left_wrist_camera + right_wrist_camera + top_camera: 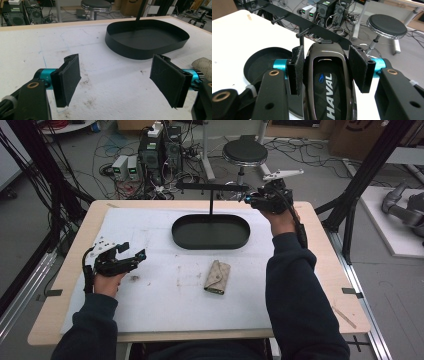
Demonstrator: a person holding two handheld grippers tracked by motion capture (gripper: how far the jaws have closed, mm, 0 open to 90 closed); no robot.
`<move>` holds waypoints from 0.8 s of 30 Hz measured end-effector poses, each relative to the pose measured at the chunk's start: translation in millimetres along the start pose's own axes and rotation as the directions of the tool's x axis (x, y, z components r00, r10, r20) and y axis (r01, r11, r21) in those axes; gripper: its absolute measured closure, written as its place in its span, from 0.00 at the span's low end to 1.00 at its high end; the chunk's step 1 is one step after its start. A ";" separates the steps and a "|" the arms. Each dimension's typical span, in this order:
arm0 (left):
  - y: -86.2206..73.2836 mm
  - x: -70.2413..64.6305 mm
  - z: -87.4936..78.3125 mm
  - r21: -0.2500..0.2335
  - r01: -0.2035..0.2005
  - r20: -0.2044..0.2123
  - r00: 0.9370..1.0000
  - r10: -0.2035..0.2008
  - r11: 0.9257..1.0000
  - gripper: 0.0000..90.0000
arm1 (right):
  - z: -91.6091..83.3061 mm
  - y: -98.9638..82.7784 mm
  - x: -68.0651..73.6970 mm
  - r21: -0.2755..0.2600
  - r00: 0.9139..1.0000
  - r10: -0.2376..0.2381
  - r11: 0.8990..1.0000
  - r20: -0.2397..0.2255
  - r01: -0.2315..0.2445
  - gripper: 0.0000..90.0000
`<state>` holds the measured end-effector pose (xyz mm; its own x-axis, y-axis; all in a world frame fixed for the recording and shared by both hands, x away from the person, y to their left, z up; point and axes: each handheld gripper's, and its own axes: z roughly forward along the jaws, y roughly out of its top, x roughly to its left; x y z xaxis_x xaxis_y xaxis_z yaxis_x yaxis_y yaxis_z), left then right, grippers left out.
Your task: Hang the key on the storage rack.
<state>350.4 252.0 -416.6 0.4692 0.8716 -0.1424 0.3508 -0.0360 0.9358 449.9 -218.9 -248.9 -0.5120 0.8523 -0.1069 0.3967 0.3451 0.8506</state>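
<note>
My right gripper (pixel 327 52) is shut on a glossy black key fob (pixel 328 82) marked HAVAL, its top end just below the black peg bar (pixel 287 18) of a stand. In the high view this gripper (pixel 250 199) is raised at the right end of the bar (pixel 210 186), behind the black oval tray (pixel 210 246). My left gripper (pixel 135 254) rests low over the white mat at the left, open with nothing between its pads (pixel 68 77). A beige patterned key pouch (pixel 217 277) lies flat on the mat in front of the tray.
The white mat (pixel 165 300) covers most of the wooden table and carries some dirt marks. The stand's post (pixel 140 11) rises from the tray (pixel 140 51). The pouch (pixel 203 63) lies right of my left gripper (pixel 116 77). A stool (pixel 245 152) and computers (pixel 160 150) stand beyond the far edge.
</note>
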 end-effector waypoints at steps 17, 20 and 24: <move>-0.1 -0.2 0.2 0.003 0.001 0.001 1.000 -0.001 1.000 0.27 | 17.5 6.9 -7.6 -0.021 0.999 0.030 0.999 0.028 -0.030 0.55; -0.1 -0.1 0.1 0.002 0.000 0.001 1.000 0.000 1.000 0.27 | 22.0 6.9 -9.1 -0.022 0.998 0.027 0.999 0.059 -0.026 0.55; -0.1 0.0 0.0 0.001 0.000 0.002 1.000 0.000 1.000 0.27 | 30.7 2.3 -15.5 0.010 0.993 0.017 1.000 0.121 -0.018 0.55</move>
<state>350.3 252.0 -416.6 0.4707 0.8707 -0.1427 0.3514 -0.0367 0.9355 482.1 -219.2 -261.1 -0.4096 0.8992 -0.1536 0.4136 0.3332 0.8473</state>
